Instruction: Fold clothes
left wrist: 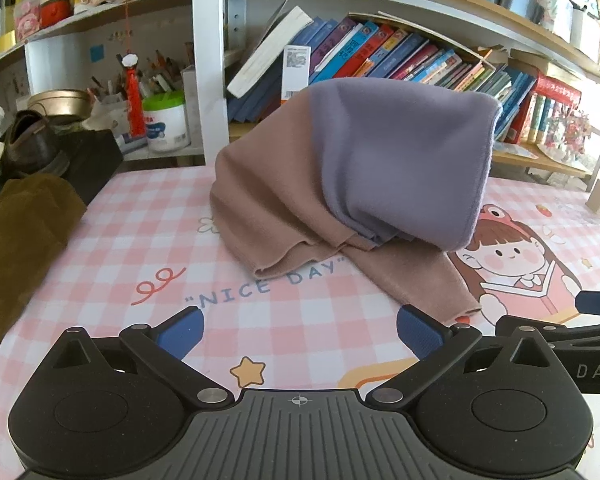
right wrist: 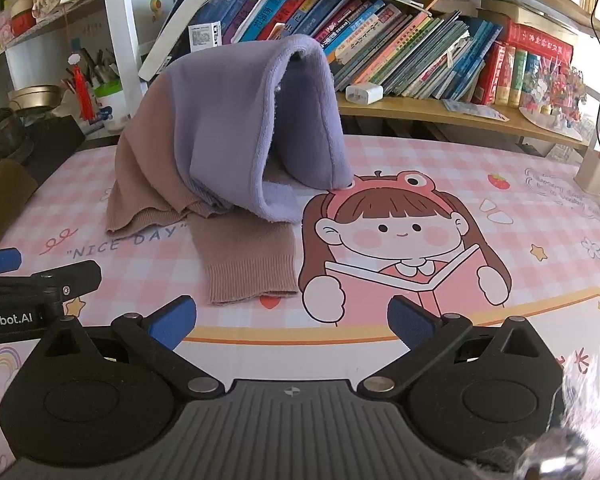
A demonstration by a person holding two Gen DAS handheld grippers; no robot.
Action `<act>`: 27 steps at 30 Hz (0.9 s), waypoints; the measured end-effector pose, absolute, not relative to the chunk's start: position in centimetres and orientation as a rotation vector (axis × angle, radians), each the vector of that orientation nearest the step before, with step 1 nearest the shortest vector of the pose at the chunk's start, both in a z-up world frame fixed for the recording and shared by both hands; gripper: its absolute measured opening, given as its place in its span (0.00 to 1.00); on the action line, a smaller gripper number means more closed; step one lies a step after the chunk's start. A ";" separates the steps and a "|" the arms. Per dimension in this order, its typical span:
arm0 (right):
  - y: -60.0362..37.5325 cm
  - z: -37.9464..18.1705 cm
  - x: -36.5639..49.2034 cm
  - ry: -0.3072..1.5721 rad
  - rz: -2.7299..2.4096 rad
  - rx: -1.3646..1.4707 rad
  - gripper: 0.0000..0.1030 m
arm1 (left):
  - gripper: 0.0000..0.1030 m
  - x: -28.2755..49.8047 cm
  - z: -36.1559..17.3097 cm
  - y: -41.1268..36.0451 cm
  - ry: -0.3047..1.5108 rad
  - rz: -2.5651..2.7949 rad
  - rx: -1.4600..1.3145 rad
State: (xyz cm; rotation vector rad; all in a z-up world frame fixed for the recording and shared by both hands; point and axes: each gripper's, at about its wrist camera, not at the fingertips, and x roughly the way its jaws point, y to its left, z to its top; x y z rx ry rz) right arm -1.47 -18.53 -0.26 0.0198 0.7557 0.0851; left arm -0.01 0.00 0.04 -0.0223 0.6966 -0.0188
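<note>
A knit garment, part brown (left wrist: 268,200) and part purple (left wrist: 400,152), is heaped in the middle of the pink checked table mat (left wrist: 140,240). Its purple part (right wrist: 220,132) stands up like an arch over the mat. A brown sleeve with a ribbed cuff (right wrist: 248,276) lies stretched toward me. My left gripper (left wrist: 300,330) hovers open above the mat, short of the sleeve's cuff (left wrist: 452,300), with nothing between its blue fingers. My right gripper (right wrist: 292,320) is open too, just before the cuff and empty. Each gripper shows at the edge of the other's view.
A bookshelf with leaning books (right wrist: 400,48) runs behind the table. At the left lie an olive-brown cloth (left wrist: 20,240), a black box with a shoe (left wrist: 32,140) and a white tub with a green lid (left wrist: 166,120). A pen holder (right wrist: 596,168) stands at the right.
</note>
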 end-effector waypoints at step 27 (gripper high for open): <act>-18.5 -0.6 -1.3 0.773 0.085 0.025 1.00 | 1.00 0.0 -0.1 0.2 0.701 -0.006 -0.012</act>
